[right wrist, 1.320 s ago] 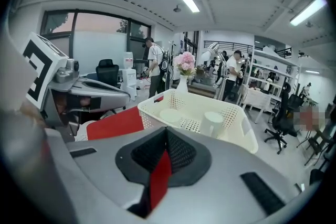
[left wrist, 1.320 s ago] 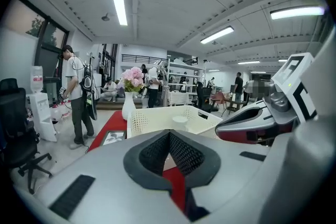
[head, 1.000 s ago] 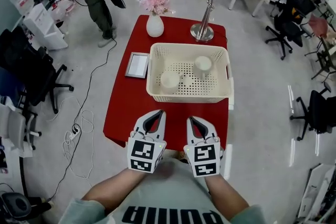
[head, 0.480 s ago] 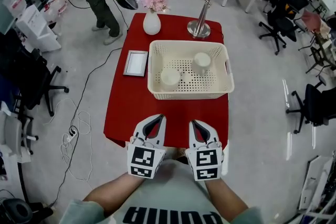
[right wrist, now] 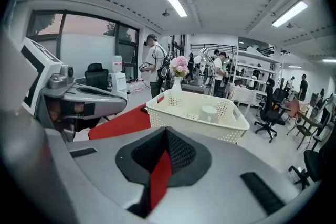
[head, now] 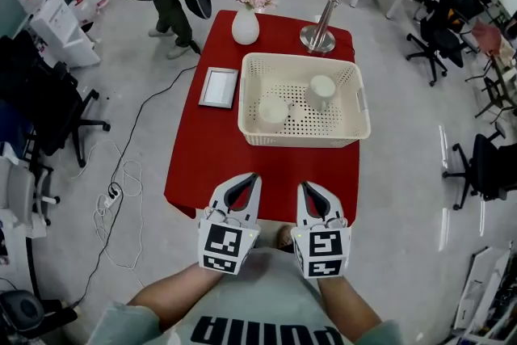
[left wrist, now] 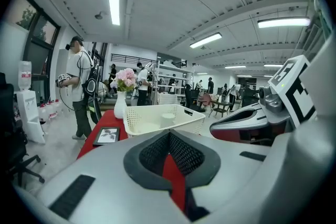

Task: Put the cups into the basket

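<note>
Basket (head: 304, 137) at table (head: 210, 166) right edge, picture frame (head: 219, 87) just left.

A pale grey-green short-sleeved shirt (head: 266, 291) carries bold black lettering (head: 266, 332) across the chest. The left gripper (head: 247, 180) and right gripper (head: 308, 188) have smooth light-grey shells, black mesh-textured pads (left wrist: 184, 152) lining the jaws, and white cubes (head: 224, 245) printed with black square markers.

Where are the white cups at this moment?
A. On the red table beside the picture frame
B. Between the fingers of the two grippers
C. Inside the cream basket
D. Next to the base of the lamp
C: the head view shows the left cup and the right cup both inside the basket.
</note>
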Demonstrator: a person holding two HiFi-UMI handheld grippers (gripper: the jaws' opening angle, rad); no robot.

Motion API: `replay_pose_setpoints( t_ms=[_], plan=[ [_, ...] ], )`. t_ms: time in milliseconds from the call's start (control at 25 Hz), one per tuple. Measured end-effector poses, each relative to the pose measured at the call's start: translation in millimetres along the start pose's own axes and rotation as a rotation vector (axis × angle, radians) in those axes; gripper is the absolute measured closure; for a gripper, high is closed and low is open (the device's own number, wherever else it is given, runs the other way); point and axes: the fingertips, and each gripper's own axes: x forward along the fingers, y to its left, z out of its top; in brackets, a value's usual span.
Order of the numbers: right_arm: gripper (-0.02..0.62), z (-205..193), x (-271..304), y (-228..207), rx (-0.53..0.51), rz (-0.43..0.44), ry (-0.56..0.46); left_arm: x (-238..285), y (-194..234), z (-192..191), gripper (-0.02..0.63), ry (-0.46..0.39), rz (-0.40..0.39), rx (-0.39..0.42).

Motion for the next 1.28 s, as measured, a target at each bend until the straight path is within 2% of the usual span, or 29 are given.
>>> replay_pose_setpoints(
  t_ms=[280,480,680,1000,1120,1280],
  plan=[
    [0.581,8.0,-3.6,-15.7,-0.009,0.045,-0.027,5.2,-13.5,5.5,0.601,0.011,0.057,-0.004],
    [0.581,1.1,-6.5,-31.3,-0.002,0.074,-0.026,13.0,-23.4,2.7,0.600,0.027,0.089,-0.051],
    [0.581,-5.0,-10.7,-41.6,-0.006,0.112,-0.030,17.5,-33.3,3.7,0.601,0.025,0.134,-0.056],
    [0.581,-15.0,-14.2,-46.7,-0.057,0.204,-0.030,16.7,-51.2,-4.7,0.601,0.047,0.207,-0.081],
    [0.581,-8.7,-15.0,-46.8,-0.074,0.203,-0.041,14.1,-52.1,-1.2,0.600,0.036,0.206,-0.070],
    [0.581,-6.2,-17.9,-41.5,-0.040,0.182,-0.043,4.2,-48.0,1.5,0.601,0.020,0.196,-0.041]
  ],
)
